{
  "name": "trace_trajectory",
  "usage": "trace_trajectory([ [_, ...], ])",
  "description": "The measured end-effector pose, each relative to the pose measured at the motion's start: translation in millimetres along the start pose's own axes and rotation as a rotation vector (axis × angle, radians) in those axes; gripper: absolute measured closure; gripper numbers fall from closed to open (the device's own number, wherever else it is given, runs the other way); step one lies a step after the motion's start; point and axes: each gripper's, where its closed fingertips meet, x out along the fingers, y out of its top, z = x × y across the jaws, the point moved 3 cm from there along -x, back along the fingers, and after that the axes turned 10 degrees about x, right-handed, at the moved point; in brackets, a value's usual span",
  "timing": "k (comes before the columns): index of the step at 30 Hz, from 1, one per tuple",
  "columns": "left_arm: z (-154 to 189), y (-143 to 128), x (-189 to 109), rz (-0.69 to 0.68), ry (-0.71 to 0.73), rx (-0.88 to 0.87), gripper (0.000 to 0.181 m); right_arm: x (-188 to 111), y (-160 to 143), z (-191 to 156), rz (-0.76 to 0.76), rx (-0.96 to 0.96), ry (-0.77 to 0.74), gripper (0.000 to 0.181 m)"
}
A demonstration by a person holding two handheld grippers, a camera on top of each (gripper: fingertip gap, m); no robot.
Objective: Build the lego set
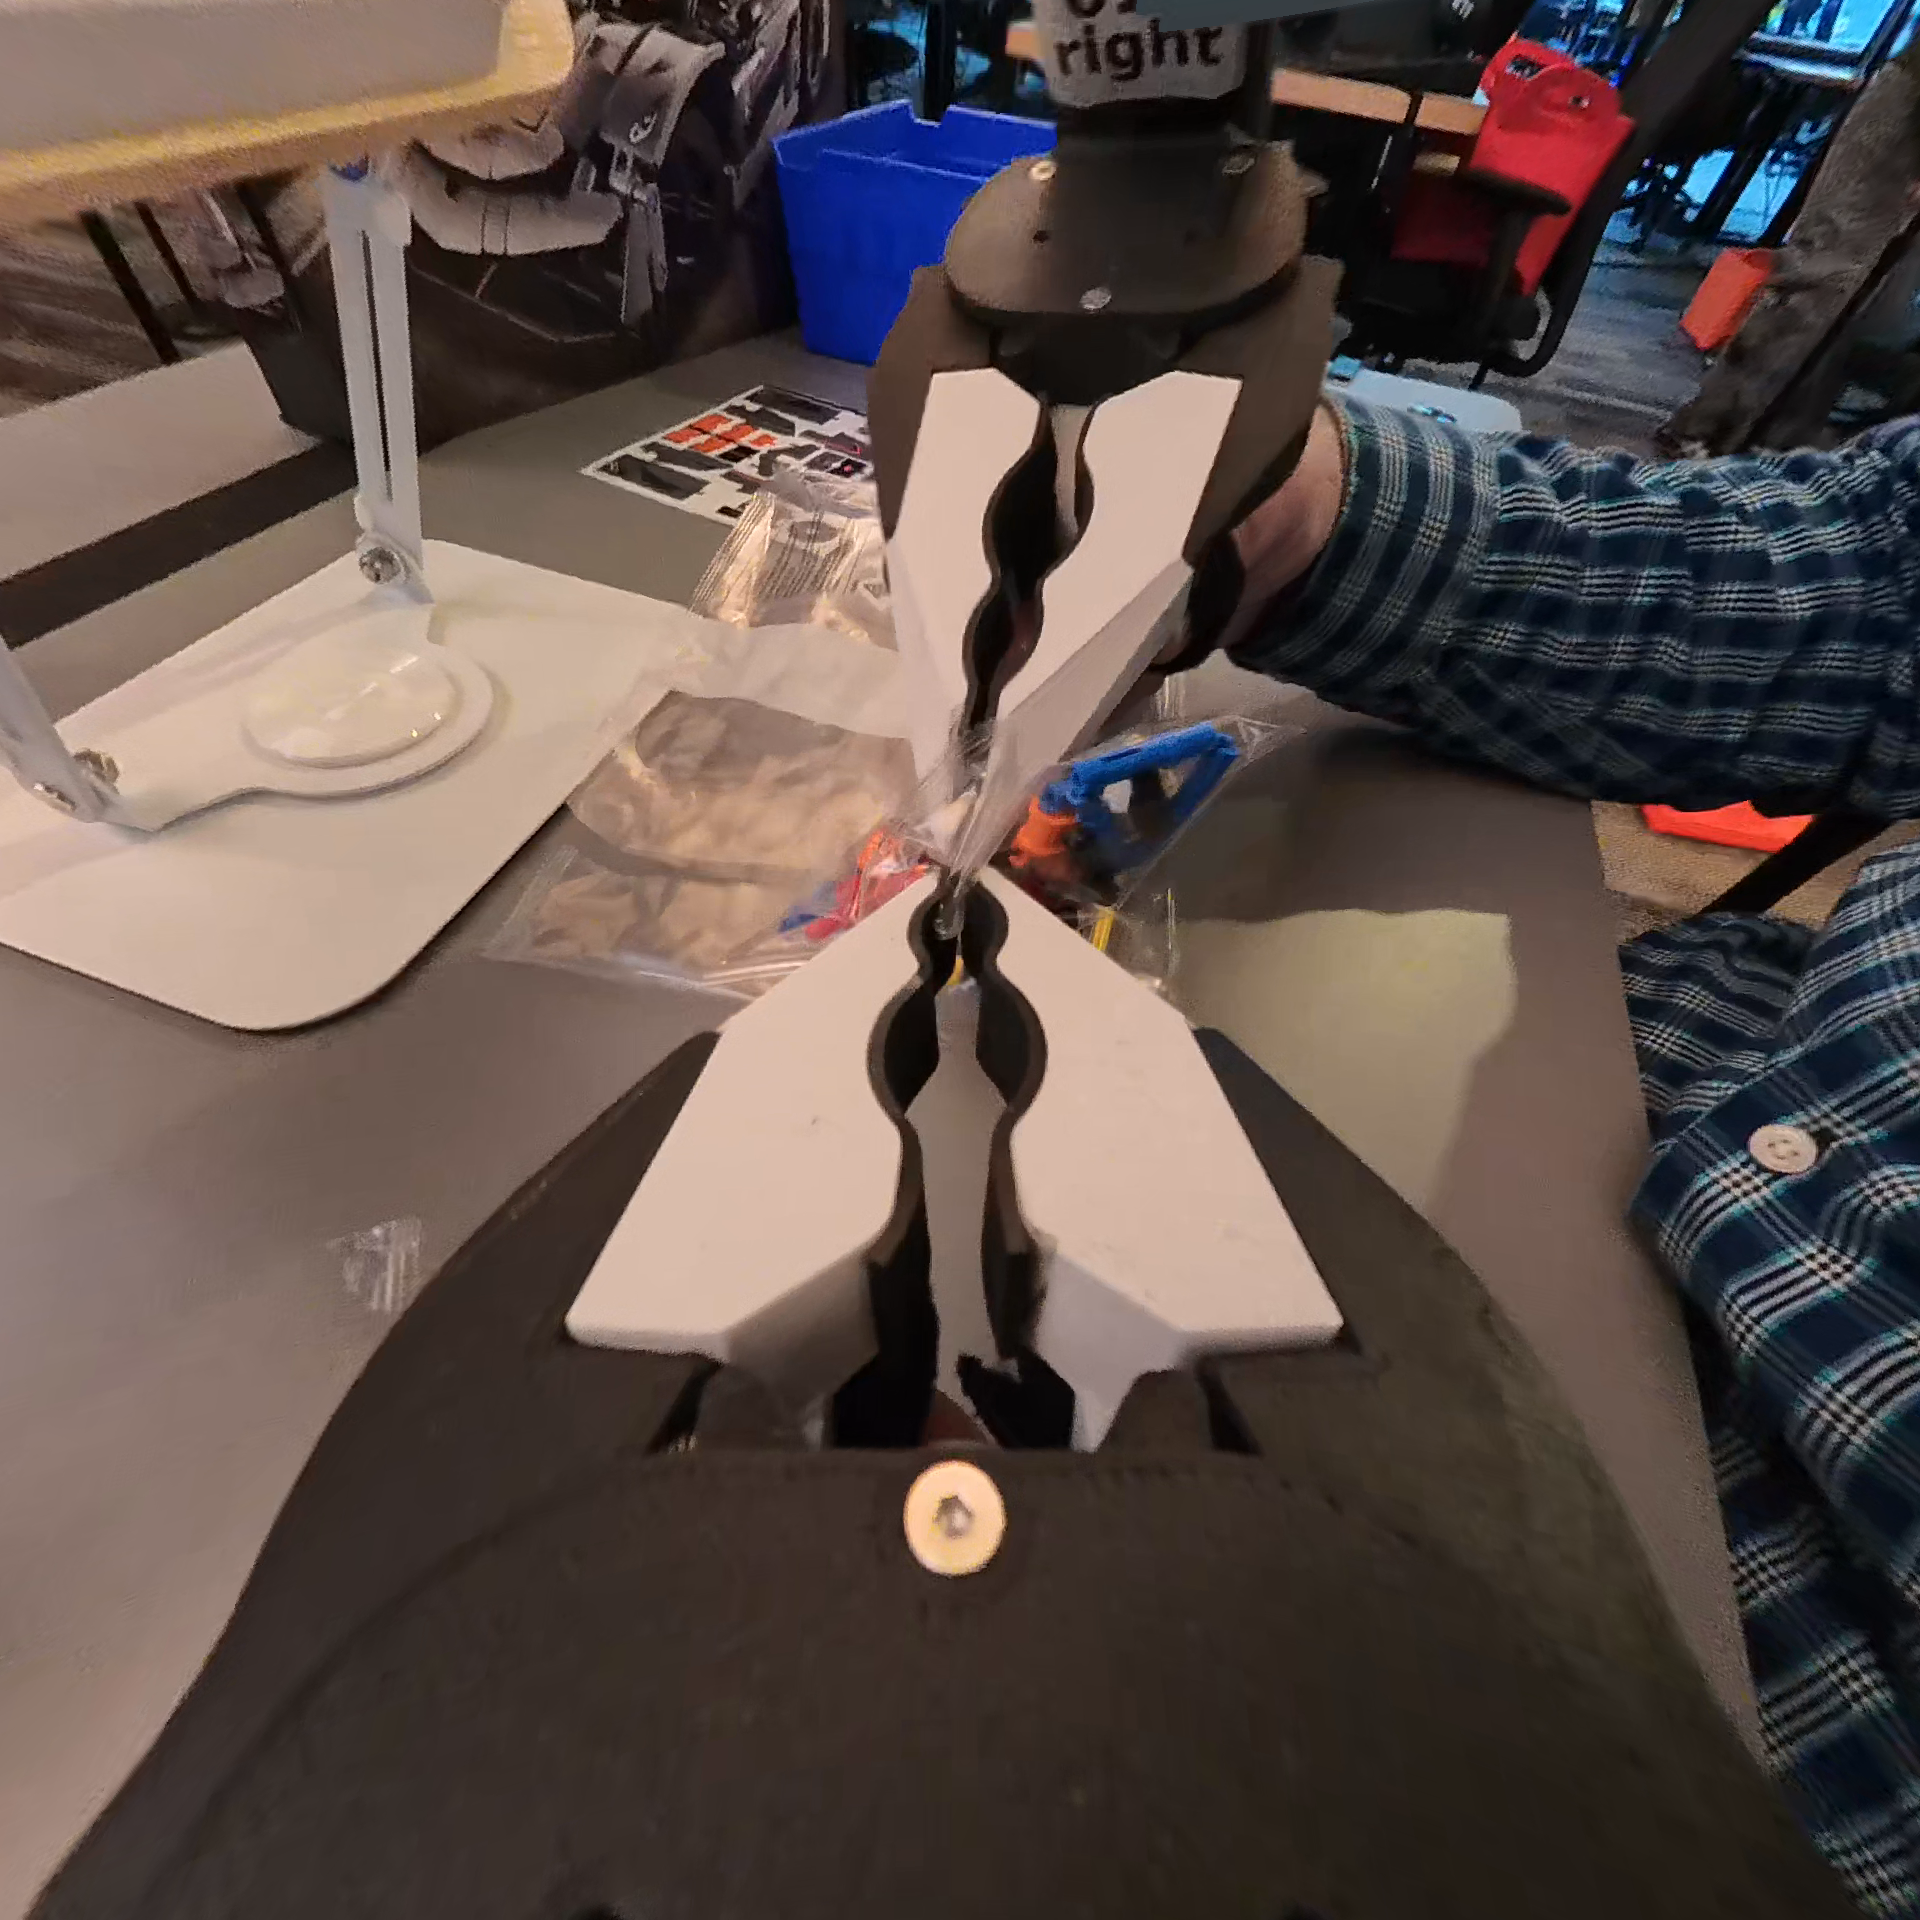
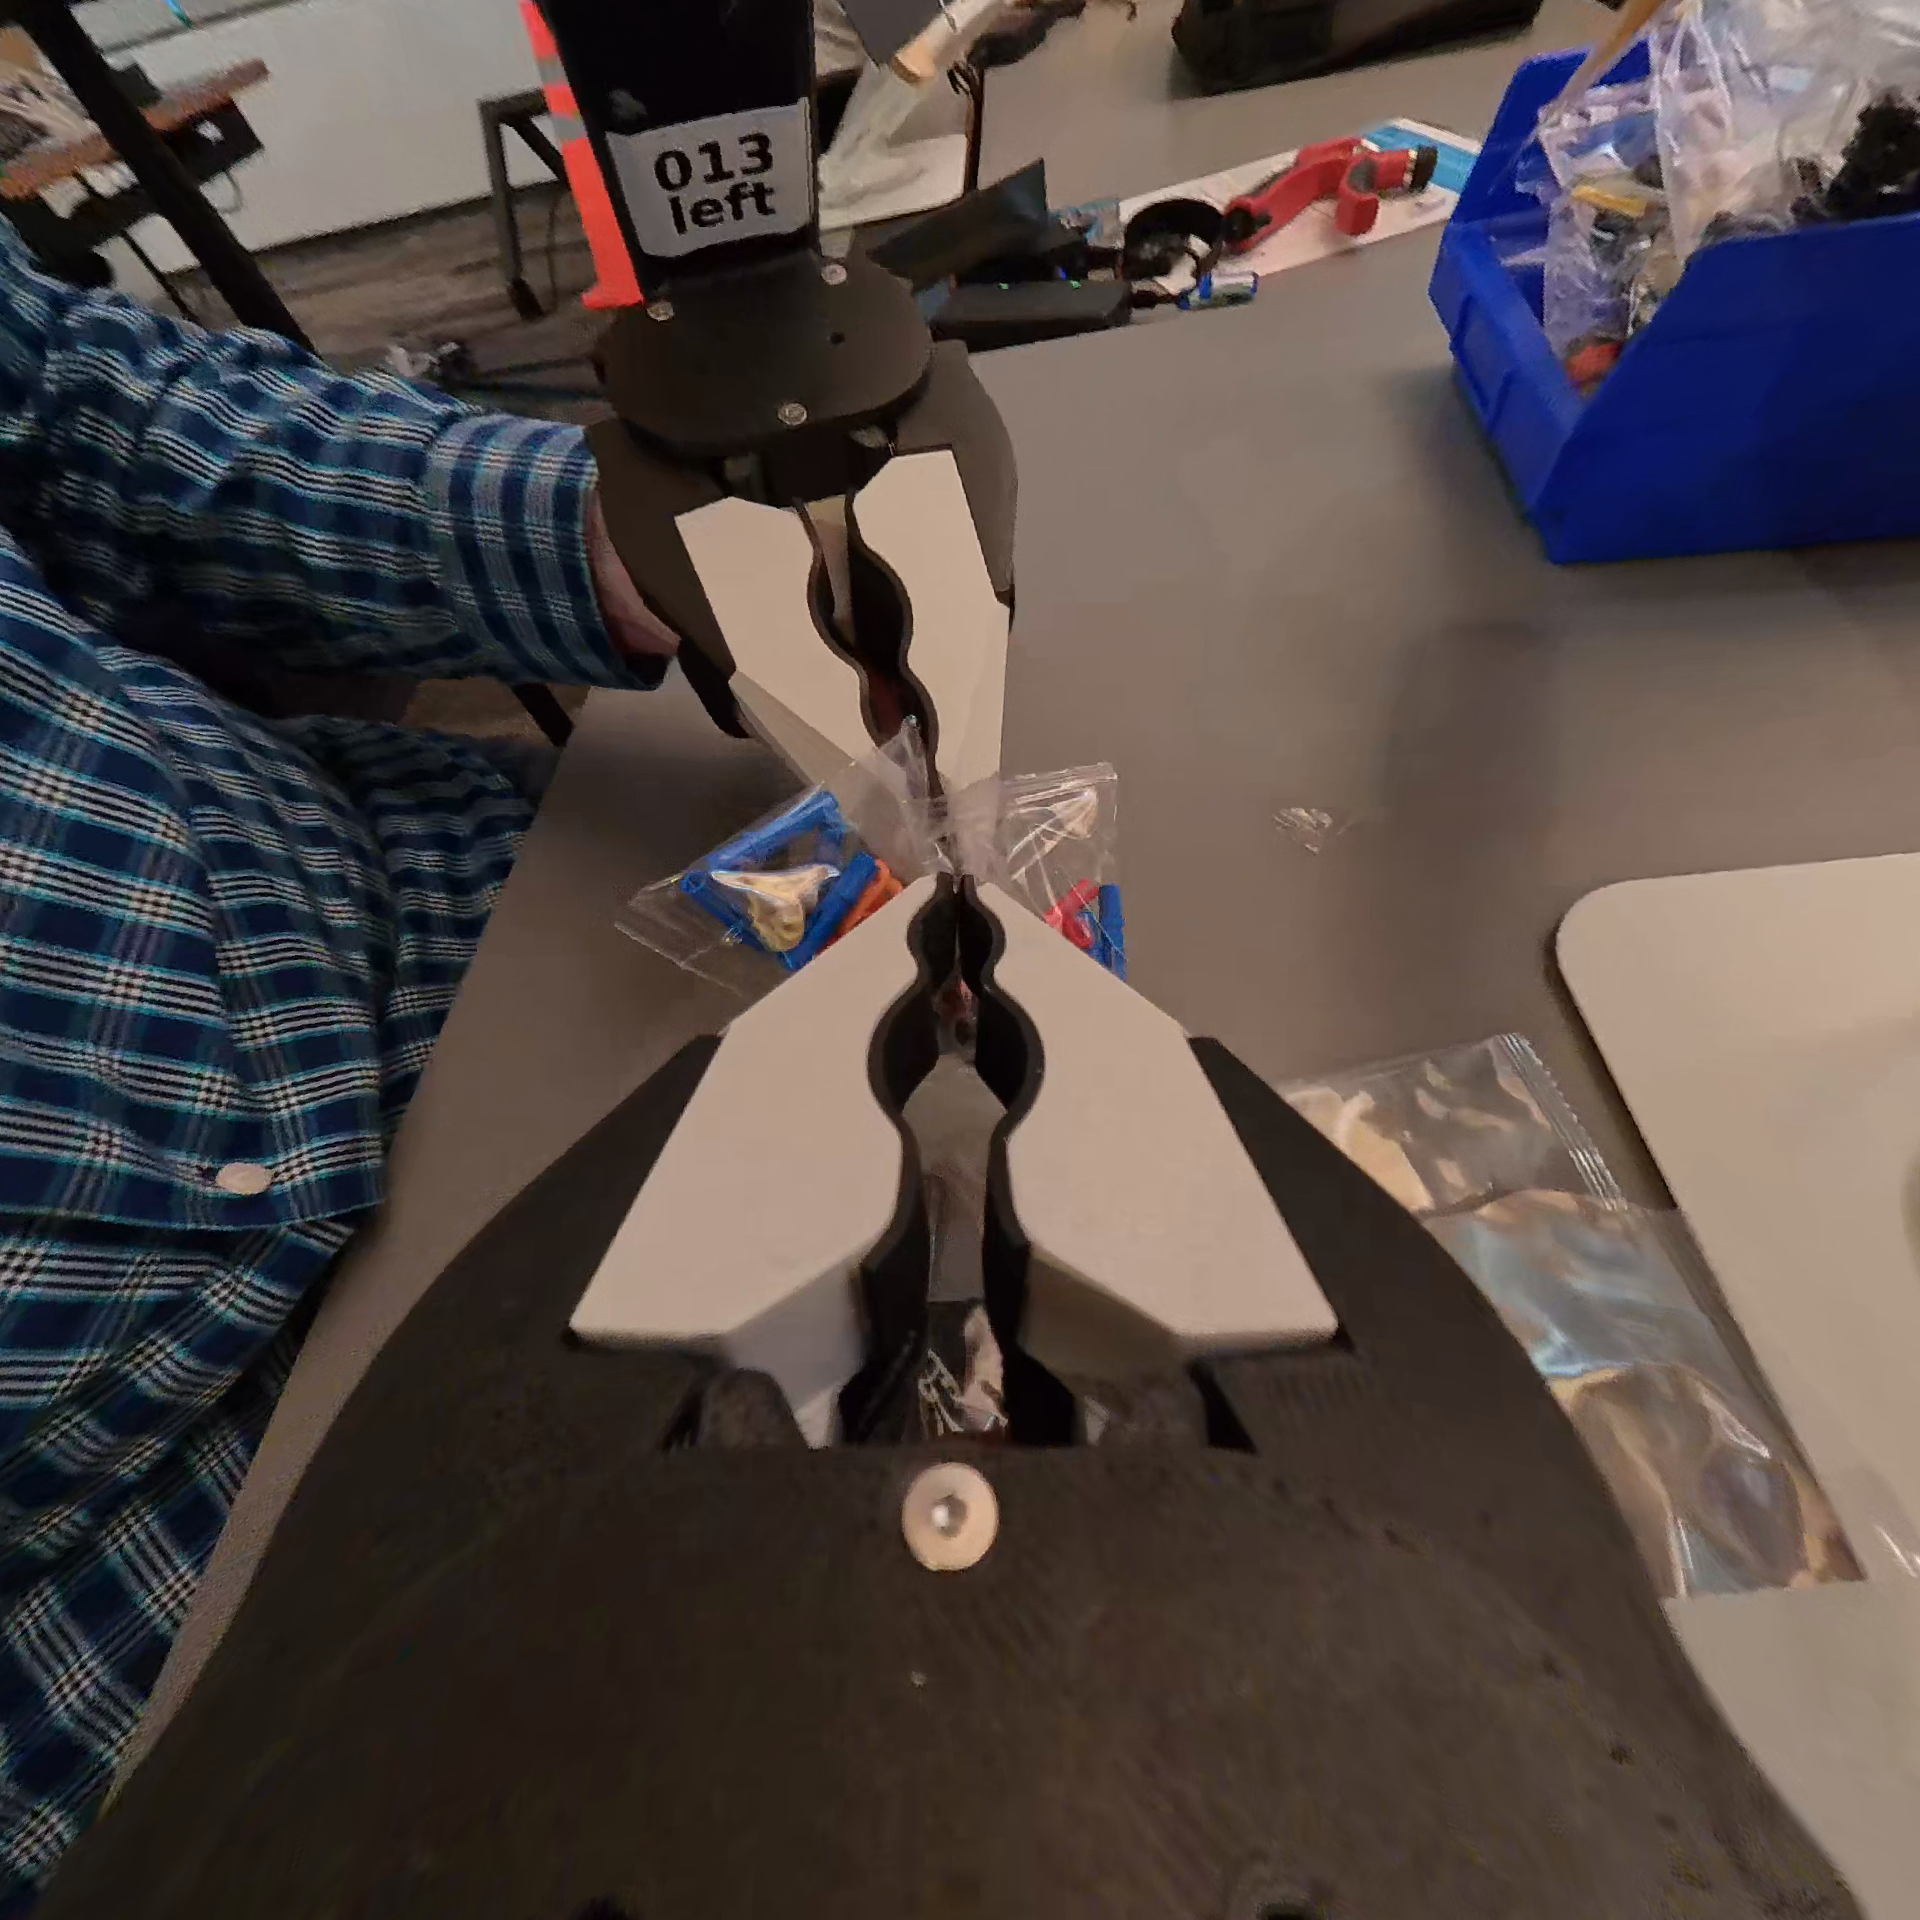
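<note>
A small clear plastic bag of lego pieces [image 1: 1127, 800], blue, orange, red and yellow, hangs just above the grey table [image 1: 1351, 831]. My left gripper [image 1: 948, 896] is shut on the bag's bunched top edge. My right gripper [image 1: 971, 750] meets it tip to tip from the far side and is shut on the same edge. In the right wrist view the bag [image 2: 790, 894] spreads to both sides of my right gripper [image 2: 951, 883], and my left gripper [image 2: 940, 784] pinches it from beyond.
A white stand with a flat base [image 1: 260, 831] is at the left. Other clear bags [image 1: 707, 831] and a sticker sheet [image 1: 748, 447] lie behind. A blue bin [image 2: 1714, 395] holds more bags. A foil-like bag [image 2: 1558, 1299] lies near a white base [image 2: 1766, 1039]. Plaid sleeves [image 1: 1610, 603] flank the grippers. Both grippers' tips are close together, under 4 cm apart.
</note>
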Motion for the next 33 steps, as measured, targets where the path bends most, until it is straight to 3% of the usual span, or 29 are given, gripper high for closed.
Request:
trace_trajectory([
  [16, -0.2, -32.5, -6.3, -0.07, 0.012, -0.082, 0.181, 7.0, -27.2, -4.7, -0.053, -0.019, -0.151, 0.181],
  [26, 2.5, -23.0, -11.0, 0.028, 0.028, -0.135, 0.181, -7.3, -21.0, -9.0, 0.082, 0.076, -0.143, 0.181],
  [30, 5.5, -21.5, -8.2, 0.007, 0.039, -0.093, 0.181, -7.1, -21.0, -10.2, 0.045, 0.02, -0.164, 0.181],
  [33, 4.7, -19.0, -6.7, -0.032, 0.052, -0.048, 0.162, -7.4, -19.4, -11.4, 0.048, 0.001, -0.157, 0.181],
])
